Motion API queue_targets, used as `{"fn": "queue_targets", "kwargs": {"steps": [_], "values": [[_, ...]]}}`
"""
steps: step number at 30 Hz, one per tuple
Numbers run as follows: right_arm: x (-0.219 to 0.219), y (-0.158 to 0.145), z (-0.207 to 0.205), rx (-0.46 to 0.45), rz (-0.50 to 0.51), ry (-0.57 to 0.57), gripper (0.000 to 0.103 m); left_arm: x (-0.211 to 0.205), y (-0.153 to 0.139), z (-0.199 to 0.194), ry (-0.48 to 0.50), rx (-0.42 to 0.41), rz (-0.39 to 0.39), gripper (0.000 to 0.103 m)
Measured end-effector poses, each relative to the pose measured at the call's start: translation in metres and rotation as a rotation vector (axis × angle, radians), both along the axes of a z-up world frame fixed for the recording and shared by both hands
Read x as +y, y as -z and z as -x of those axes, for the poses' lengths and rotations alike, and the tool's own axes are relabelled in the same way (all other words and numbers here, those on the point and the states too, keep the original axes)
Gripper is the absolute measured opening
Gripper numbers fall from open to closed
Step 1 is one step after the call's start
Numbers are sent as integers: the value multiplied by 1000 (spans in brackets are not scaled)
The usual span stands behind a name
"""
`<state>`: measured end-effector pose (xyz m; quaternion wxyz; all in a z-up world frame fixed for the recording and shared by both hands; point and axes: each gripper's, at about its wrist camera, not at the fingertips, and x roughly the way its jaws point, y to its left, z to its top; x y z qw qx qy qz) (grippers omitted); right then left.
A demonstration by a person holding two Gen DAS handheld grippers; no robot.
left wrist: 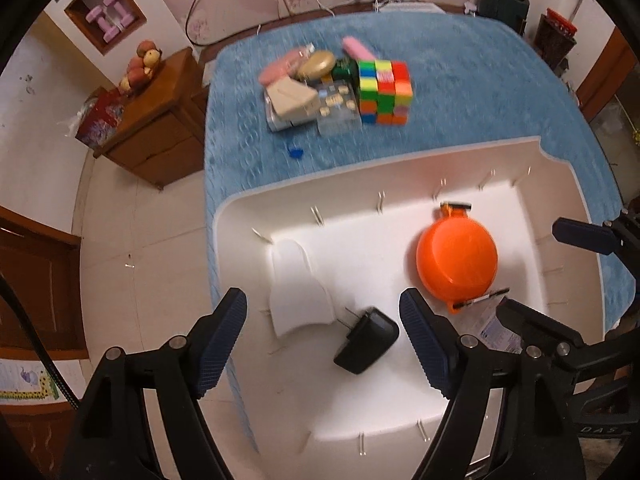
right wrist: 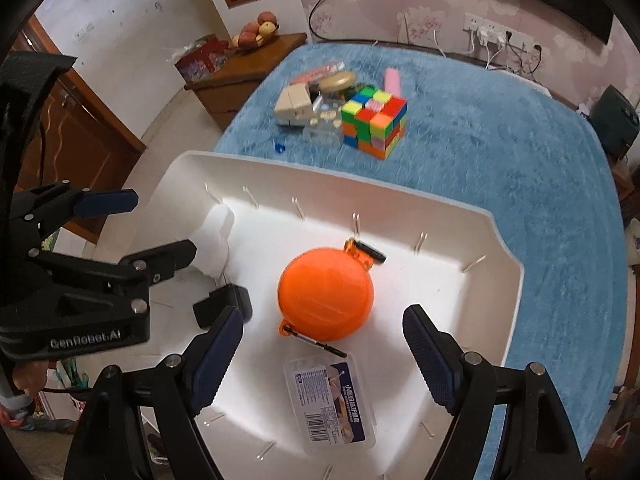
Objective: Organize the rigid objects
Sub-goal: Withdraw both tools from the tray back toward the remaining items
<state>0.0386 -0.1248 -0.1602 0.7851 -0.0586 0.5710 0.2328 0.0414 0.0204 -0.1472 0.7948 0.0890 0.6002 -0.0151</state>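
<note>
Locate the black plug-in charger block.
The black plug-in charger block lies on the floor of the white plastic bin, between the loose white divider panel and the round orange plastic case, just ahead of the open left gripper.

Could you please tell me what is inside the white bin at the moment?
The white bin holds an orange round case, a black charger plug, a clear labelled plastic box and a loose white divider. Whatever is inside the orange case is hidden.
</note>
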Motion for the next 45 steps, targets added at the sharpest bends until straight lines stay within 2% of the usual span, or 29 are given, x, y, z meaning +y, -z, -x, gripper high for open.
{"fn": "queue_targets", "kwargs": {"steps": [10, 15, 19, 25, 31, 35, 39, 45], "values": [[-5, -46, -23, -96, -63, 80, 83, 18, -51, -33, -17, -123, 46, 81], [-4, -52, -41, -132, -33, 124, 83, 31, -70, -62, -33, -194, 38, 81], [-4, -48, -61, -117, -20, 168, 83, 41, -74, -81, -44, -212, 38, 84], [-6, -33, -102, -56, -29, 240, 83, 48, -53, -122, -59, -137, 90, 85], [-7, -14, -147, -4, -47, 308, 83, 44, -5, -170, -84, -20, 99, 85], [-6, -1, -171, 32, -57, 344, 83, 44, 26, -197, -139, 55, 99, 85], [1, 12, -186, 54, -51, 350, 83, 45, 48, -213, -193, 115, 95, 85], [16, 32, -195, 70, -22, 338, 83, 48, 61, -221, -239, 158, 96, 85]]}}
